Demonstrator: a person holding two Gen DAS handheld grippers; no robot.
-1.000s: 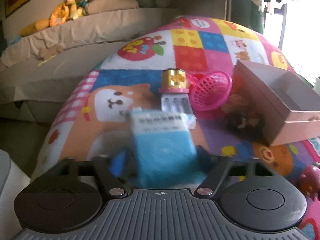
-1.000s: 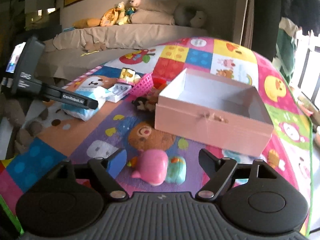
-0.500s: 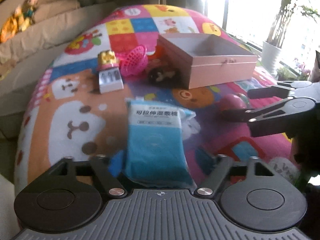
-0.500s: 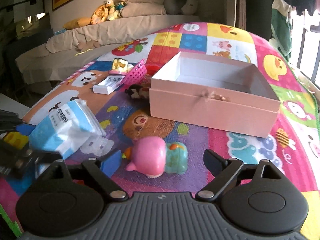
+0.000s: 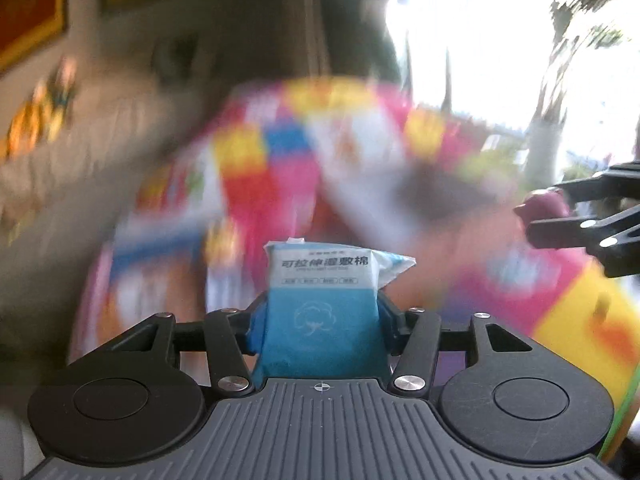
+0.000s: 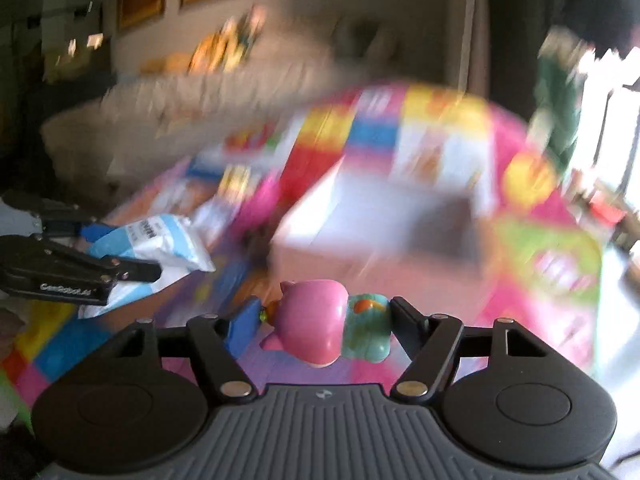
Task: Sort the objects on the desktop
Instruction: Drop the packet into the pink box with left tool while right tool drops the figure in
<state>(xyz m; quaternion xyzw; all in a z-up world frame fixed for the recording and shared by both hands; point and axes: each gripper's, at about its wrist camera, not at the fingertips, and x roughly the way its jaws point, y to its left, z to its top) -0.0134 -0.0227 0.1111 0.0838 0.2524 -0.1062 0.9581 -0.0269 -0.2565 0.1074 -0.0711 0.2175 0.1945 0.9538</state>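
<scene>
Your left gripper (image 5: 320, 316) is clamping the blue packet (image 5: 322, 300), and your right gripper (image 6: 320, 322) is squeezing the pink toy (image 6: 316, 322). The box (image 6: 376, 236) is lying at twelve o'clock, blurred. The round toy's uneven grip is risking a slip.

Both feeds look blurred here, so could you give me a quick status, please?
Left gripper shut on blue cotton-pad pack. Right gripper shut on pink pig toy. Pink box ahead, blurred; no visible obstruction.
</scene>
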